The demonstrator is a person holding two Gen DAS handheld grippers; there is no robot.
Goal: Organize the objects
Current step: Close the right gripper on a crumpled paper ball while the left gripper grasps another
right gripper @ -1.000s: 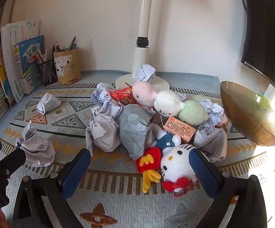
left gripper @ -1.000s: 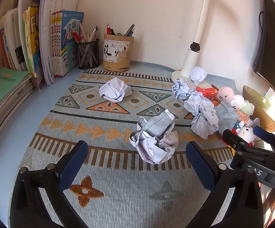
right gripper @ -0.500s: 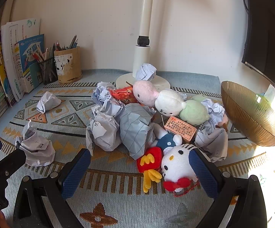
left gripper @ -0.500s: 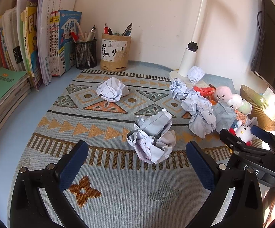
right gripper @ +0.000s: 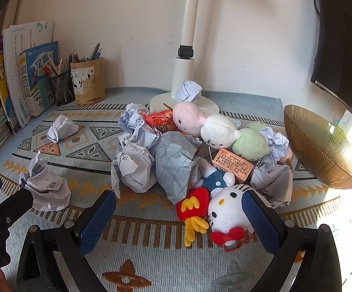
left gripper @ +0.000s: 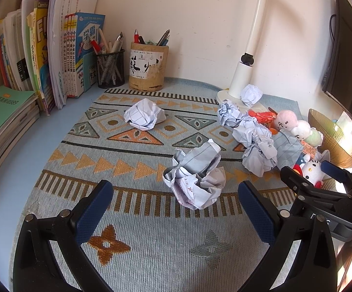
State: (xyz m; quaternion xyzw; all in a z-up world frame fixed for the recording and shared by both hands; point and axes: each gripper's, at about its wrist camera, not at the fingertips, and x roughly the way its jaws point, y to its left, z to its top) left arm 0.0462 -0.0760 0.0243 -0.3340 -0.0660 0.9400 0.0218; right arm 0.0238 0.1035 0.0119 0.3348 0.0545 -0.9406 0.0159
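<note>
My left gripper (left gripper: pixel 174 208) is open just in front of a crumpled paper ball (left gripper: pixel 195 176) on the patterned mat; nothing sits between its fingers. My right gripper (right gripper: pixel 178 221) is open too, with a white cat plush (right gripper: pixel 227 213) lying just ahead of its right finger. Behind the plush is a heap of crumpled papers (right gripper: pixel 151 158), a pink, white and green plush string (right gripper: pixel 215 129) and a small orange box (right gripper: pixel 233 166). In the left wrist view the same heap (left gripper: pixel 256 143) lies to the right, with the right gripper (left gripper: pixel 314 177) beside it.
A gold ribbed bowl (right gripper: pixel 322 150) leans at the far right. A white lamp base (right gripper: pixel 161 102) carries another paper ball (right gripper: pixel 188 91). One paper ball (left gripper: pixel 144 116) lies alone mid-mat. Pen holders (left gripper: pixel 148 69) and upright books (left gripper: pixel 54 58) line the back left wall; a dark monitor (left gripper: pixel 346 65) hangs right.
The left gripper has drifted slightly, so the near paper ball sits a little lower and more central in its view. The right gripper's view is almost unchanged.
</note>
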